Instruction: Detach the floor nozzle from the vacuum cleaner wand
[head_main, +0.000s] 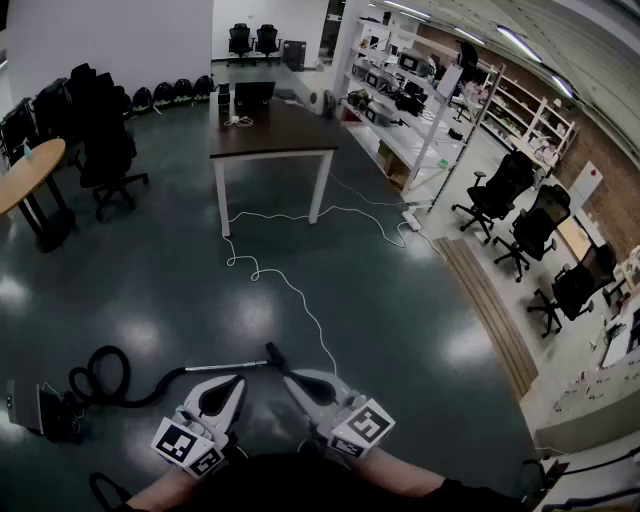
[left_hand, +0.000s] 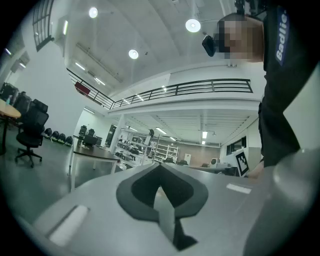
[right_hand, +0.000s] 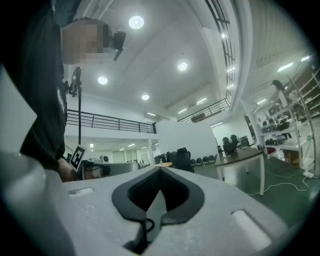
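While we hold the left tool (head_main: 237, 381) and the right tool (head_main: 288, 379) pressed together and empty, the vacuum wand (head_main: 225, 367) with its floor nozzle (head_main: 272, 353) lies on the glossy dark floor (head_main: 400, 300) just before them. A dark surface (head_main: 285, 130) stands farther away, with shelves (head_main: 400, 95) at the right.

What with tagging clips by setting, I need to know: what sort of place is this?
Probably a large open lab or workshop-style office: rolling office chairs, shelving racks stocked with equipment, a table on a polished floor, and a mezzanine railing overhead.
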